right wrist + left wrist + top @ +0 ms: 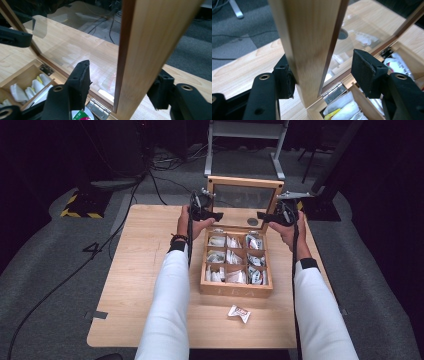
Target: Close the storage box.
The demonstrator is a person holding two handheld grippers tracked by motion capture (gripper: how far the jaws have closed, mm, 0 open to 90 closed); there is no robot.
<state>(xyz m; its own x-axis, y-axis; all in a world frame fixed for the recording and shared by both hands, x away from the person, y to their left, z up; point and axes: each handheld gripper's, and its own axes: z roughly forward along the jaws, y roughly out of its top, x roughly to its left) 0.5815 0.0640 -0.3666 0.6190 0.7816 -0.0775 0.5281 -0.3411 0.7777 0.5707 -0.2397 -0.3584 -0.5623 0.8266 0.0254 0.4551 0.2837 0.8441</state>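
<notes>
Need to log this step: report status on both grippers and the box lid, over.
Left gripper astride the lid's left frame edge, one pad touching, not clamped. Right gripper open around the right edge. Lid upright, wooden box open, tea bags inside. Loose packet on table, clear of work.

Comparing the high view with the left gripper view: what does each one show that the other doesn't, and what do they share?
High view alone: the loose wrapped packet on the table in front of the wooden tea box, the person's white sleeves, and the right gripper at the lid's right side rail.

Left gripper view alone: the silver hinge joining lid and box, and the left gripper with its jaws either side of the lid's wooden rail, one pad against the wood, the other standing off it.

Both: the upright glass-paned lid, the sachets in the compartments, and the table.
</notes>
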